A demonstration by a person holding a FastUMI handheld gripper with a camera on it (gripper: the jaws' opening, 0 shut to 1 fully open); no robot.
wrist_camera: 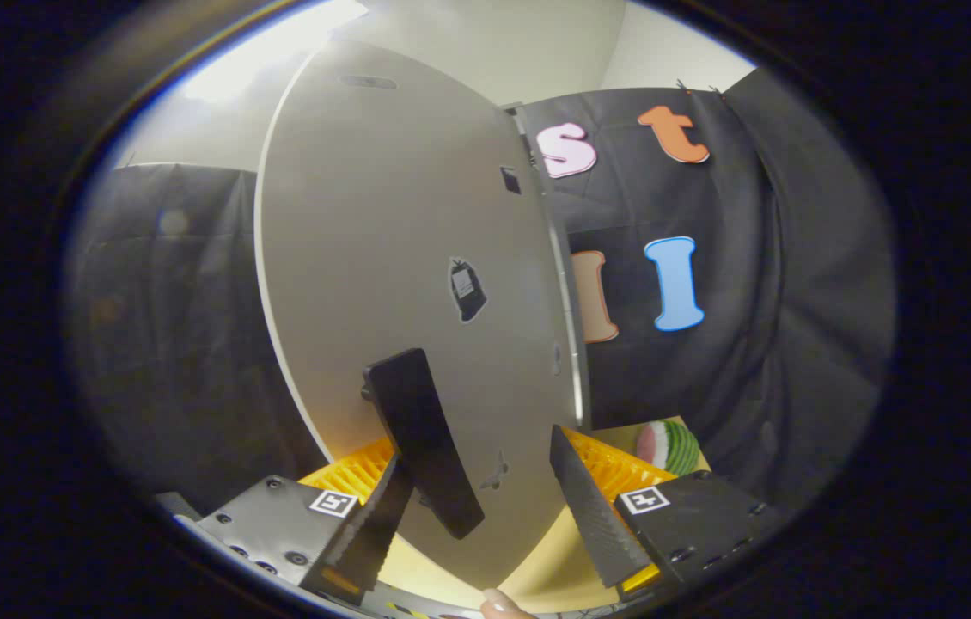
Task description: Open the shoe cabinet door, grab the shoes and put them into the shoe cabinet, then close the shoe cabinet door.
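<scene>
A: What is the tool (485,507) doing?
B: Spread wide, the black handle (421,438) on the grey shoe cabinet door (391,241) between its fingers.
A: Anything nearby?
B: An orange rack (614,471) behind the door, a watermelon-patterned ball (670,447) far right

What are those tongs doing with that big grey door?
A person is holding the tongs up to the shoe cabinet door. They are open, with the door's dark handle just inside the left finger, not squeezed. Orange slats show at the door's foot, and a striped ball beyond them.
</scene>
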